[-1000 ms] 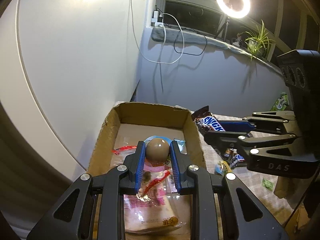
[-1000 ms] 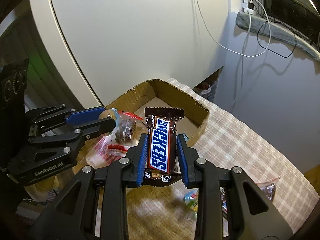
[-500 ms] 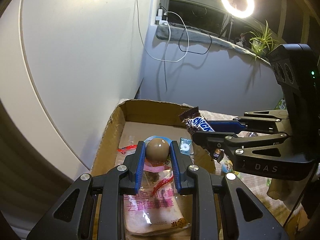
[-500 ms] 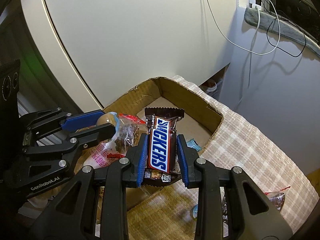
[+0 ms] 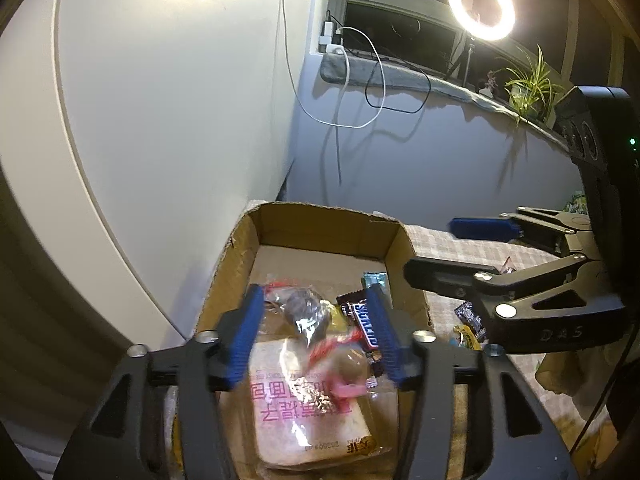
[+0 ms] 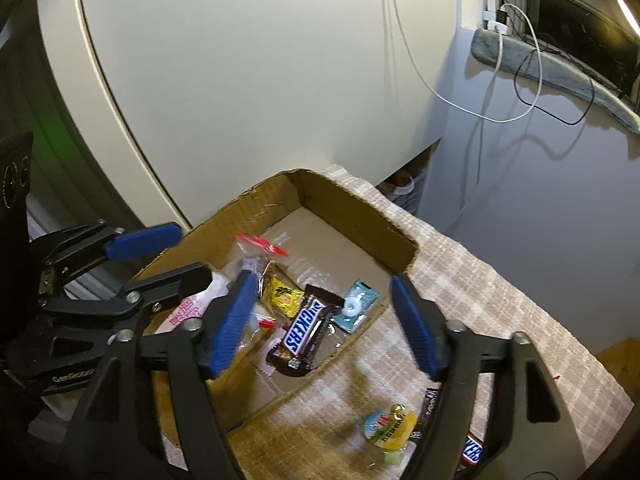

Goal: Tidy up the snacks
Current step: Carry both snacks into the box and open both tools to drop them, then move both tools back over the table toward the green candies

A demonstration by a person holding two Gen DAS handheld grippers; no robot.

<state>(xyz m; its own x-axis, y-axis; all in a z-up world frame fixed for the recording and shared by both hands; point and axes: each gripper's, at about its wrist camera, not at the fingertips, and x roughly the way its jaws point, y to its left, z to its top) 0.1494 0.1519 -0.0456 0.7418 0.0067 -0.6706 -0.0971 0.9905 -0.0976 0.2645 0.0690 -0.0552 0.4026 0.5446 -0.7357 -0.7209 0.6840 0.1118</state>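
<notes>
Right wrist shows my right gripper (image 6: 324, 316) wide open, holding nothing, above one box (image 6: 360, 216); one Snickers (image 6: 302, 330) lies inside. My left gripper (image 5: 316, 332) gapes empty too; two more snacks (image 6: 390, 426) sit on the cloth (image 6: 500, 300).

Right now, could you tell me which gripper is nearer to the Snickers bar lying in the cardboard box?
Right. The right gripper hangs open directly over the Snickers bar; the left gripper, also open, sits off toward the box's other side.
</notes>
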